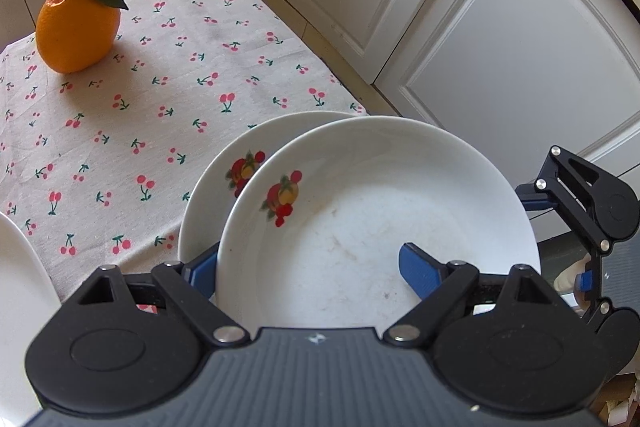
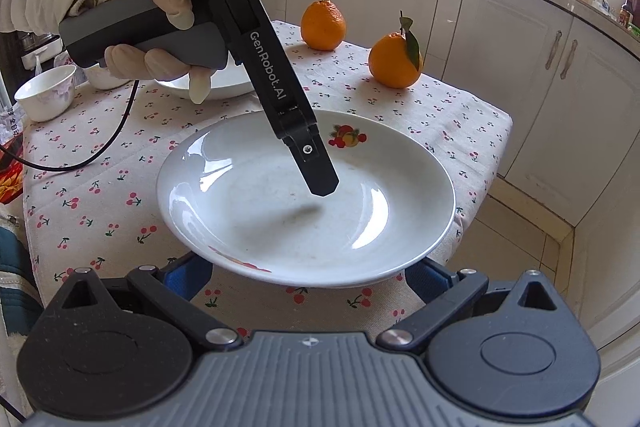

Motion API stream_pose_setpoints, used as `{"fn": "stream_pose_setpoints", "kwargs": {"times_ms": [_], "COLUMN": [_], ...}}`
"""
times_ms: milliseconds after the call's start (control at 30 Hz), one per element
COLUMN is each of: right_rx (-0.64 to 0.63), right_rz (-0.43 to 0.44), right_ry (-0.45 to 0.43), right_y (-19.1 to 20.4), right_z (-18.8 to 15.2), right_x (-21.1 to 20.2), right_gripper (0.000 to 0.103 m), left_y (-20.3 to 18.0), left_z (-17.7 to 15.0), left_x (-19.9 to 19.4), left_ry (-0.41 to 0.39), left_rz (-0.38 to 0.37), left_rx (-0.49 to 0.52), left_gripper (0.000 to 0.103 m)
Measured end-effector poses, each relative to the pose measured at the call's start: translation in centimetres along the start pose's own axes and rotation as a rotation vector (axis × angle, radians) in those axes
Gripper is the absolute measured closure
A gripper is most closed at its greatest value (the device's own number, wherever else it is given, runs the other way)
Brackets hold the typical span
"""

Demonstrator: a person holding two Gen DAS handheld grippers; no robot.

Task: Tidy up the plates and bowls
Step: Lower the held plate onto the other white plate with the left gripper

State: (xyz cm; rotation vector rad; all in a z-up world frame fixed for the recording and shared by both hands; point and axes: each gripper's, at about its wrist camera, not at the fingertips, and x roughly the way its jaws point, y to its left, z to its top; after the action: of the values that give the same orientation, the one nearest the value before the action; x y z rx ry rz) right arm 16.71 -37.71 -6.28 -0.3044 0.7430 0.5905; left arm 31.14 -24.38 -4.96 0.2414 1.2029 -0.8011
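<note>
Jaws on your left gripper [image 1: 312, 263] are spread wide and straddle the rim of the upper fruit-print plate [image 1: 380, 195]: one blue finger sits inside the dish, the other is outside, tucked behind its edge in front of the lower plate [image 1: 216, 195]. Your right gripper [image 2: 306, 275] is spread too, both tips hidden under that plate's near rim, which hangs past the edge of the cherry tablecloth [image 2: 120, 167].

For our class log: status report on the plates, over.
Left hand-held gripper open, straddling top plate rim. Right hand-held gripper open at its edge. Second plate underneath, offset.
</note>
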Motion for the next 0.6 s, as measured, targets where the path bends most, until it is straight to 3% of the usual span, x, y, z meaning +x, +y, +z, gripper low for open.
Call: {"fn": "stream_pose_setpoints", "kwargs": {"times_ms": [600], "right_rx": [0.024], "right_rz": [-0.011], "right_ry": [0.013], "right_y": [-0.6], "right_z": [-0.1], "right_x": [0.1], "right_gripper": [0.000], "left_y": [0.3], "left_z": [1.1], "left_x": [0.5], "left_ry": [0.013], "left_rz": [-0.009], "left_rx": [0.005], "left_gripper": [0.013]}}
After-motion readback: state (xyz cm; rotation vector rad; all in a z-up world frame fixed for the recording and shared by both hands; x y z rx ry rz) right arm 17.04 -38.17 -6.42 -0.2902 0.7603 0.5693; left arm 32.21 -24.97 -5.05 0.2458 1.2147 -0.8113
